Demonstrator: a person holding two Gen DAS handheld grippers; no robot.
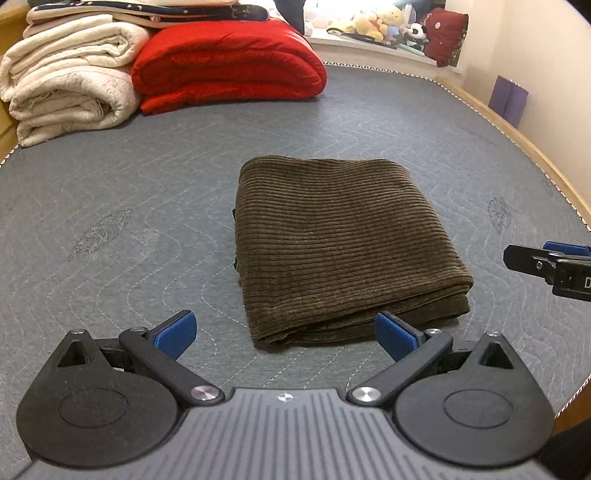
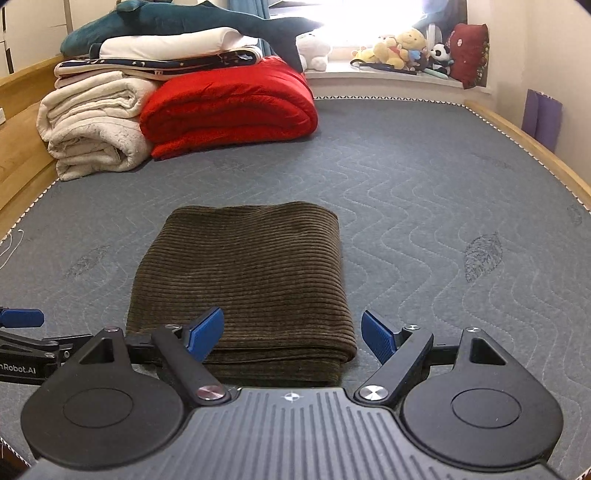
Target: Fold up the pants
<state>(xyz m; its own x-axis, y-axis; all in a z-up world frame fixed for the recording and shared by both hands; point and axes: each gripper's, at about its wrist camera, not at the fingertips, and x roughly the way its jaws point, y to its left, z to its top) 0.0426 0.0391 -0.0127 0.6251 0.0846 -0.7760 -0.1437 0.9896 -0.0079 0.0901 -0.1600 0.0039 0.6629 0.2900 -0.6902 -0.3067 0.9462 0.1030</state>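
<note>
Left gripper (image 1: 284,334): blue pads spread wide, nothing in them, just hanging over the mattress at the near edge of the pants. Its tip also pokes into the right wrist view at the far left.
Right gripper (image 2: 291,332): also spread wide and holding nothing. Its left pad sits in front of the near folded edge of the pants, but I can't tell whether it actually touches the cloth.
Pants (image 1: 340,243): dark olive-brown corduroy, folded into a neat rectangle, several layers stacked at the near edge. Lying flat pretty much in the middle of the bed, right ahead of both grippers.
Mattress (image 2: 424,206): grey-blue, wavy quilted stitching, wooden bed frame around it.
Red quilt (image 2: 229,107): folded, at the far left end of the bed, well apart from the pants.
Cream blankets (image 2: 92,125): rolled stack touching the red quilt's left side, more folded bedding and a teal shark plush (image 2: 177,22) piled on top.
Windowsill (image 2: 369,79): furthest back, lined with stuffed toys and a dark red cushion.
</note>
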